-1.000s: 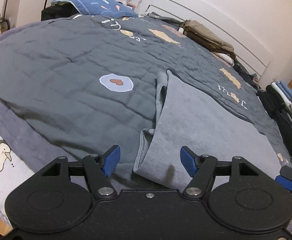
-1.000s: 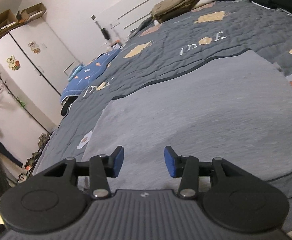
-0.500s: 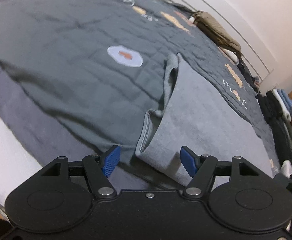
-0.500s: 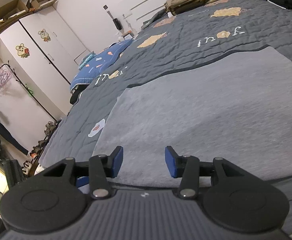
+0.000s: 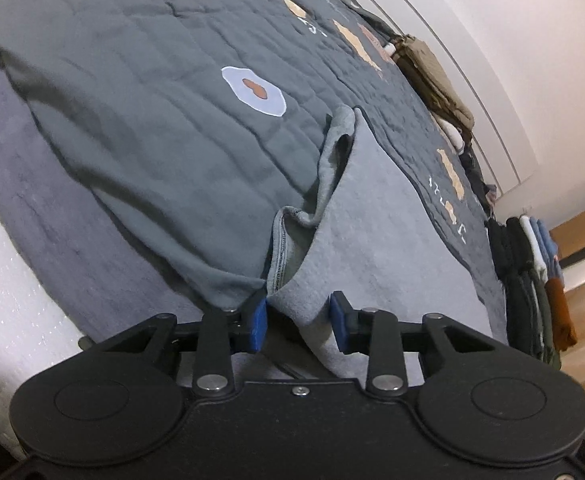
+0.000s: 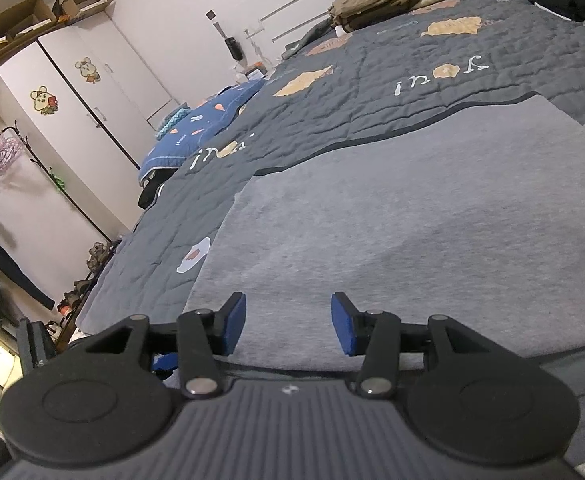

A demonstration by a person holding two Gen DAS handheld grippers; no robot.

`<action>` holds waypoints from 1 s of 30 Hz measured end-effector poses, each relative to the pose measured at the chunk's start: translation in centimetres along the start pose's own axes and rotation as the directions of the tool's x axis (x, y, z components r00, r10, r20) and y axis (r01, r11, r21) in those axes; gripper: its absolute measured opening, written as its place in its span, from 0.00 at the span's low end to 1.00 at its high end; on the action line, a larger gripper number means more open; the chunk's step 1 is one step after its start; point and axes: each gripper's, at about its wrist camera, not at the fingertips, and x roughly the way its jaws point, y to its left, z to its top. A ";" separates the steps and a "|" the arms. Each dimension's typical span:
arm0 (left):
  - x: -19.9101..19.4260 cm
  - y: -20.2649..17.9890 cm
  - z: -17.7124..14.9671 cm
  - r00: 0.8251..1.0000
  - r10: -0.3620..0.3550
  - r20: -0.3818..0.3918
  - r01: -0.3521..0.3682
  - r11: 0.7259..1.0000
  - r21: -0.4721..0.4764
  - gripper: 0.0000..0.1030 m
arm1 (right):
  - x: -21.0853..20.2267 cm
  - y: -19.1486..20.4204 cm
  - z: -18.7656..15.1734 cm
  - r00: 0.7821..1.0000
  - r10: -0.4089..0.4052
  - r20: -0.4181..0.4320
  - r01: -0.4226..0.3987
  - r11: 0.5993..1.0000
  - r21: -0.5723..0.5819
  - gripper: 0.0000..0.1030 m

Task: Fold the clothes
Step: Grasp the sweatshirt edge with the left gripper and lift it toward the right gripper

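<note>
1. I look at my left side. A second ago my left gripper (image 5: 298, 326) hung above the bed with its jaws wide apart. Now it has come down low to the near edge of the bed, and the jaws have come closer together.
2. The near left corner of the grey garment (image 5: 376, 216) now sits between the two blue pads. The jaws are half open. The left pad looks like it touches the cloth, but they are not pinching it yet.
3. The grey garment lies flat on the dark quilt (image 5: 152, 92), with its left edge curled up and a sleeve opening showing.
4. I think this means I am about to grab that corner so I can lift it for a fold.
5. Now my right side. My right gripper (image 6: 288, 324) has also moved lower and closer to the near edge of the grey garment (image 6: 412, 208).
6. Its jaws are open wide and hold nothing. The cloth lies just under and past the pads.
7. Folded clothes (image 5: 528, 264) are stacked far off on the right.
</note>
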 end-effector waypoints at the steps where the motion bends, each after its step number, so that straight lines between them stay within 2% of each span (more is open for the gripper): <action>1: 0.1 0.1 0.0 1.000 -0.001 0.003 0.001 1.000 -0.011 0.32 | 0.0 0.0 0.0 1.000 -0.002 -0.001 0.002 1.000 -0.002 0.45; 8: 1.0 0.6 -0.3 1.000 -0.007 0.025 0.009 0.997 -0.083 0.35 | 0.1 0.5 -0.3 1.000 -0.008 -0.011 0.008 1.000 -0.016 0.45; 12: 0.7 0.3 -0.4 0.997 -0.046 0.068 0.053 0.994 -0.091 0.35 | 0.0 0.5 -0.3 1.000 -0.010 -0.011 0.010 1.000 -0.015 0.45; 15: 0.4 -0.3 -0.3 0.993 -0.079 0.085 0.084 0.995 -0.062 0.34 | -0.1 0.6 -0.3 1.000 -0.009 -0.009 0.009 1.000 -0.016 0.45; 19: 1.8 -0.3 -0.5 0.998 -0.037 0.040 0.040 0.997 -0.061 0.37 | 0.0 0.4 -0.4 1.000 -0.011 -0.013 0.010 1.000 -0.014 0.45; 21: 2.0 -0.6 -0.5 0.999 -0.030 0.044 0.032 0.998 -0.050 0.37 | 0.0 0.4 -0.4 1.000 -0.012 -0.015 0.012 1.000 -0.013 0.45; 23: 2.1 -1.0 -0.5 0.998 -0.032 0.059 0.034 0.999 -0.030 0.34 | 0.0 0.2 -0.5 1.000 -0.015 -0.016 0.014 1.000 -0.012 0.45; 24: 2.0 -1.2 -0.5 0.997 -0.036 0.070 0.037 0.999 -0.014 0.21 | -0.1 0.1 -0.5 1.000 -0.017 -0.017 0.017 1.000 -0.011 0.45; 25: 1.9 -1.5 -0.5 0.996 -0.039 0.080 0.039 0.999 0.001 0.14 | -0.2 0.0 -0.5 1.000 -0.018 -0.016 0.018 1.000 -0.009 0.45; 30: 1.4 -2.4 -0.7 0.991 -0.055 0.121 0.052 0.998 0.023 0.13 | -0.9 -0.6 -0.4 1.000 -0.022 -0.004 0.022 1.000 0.007 0.45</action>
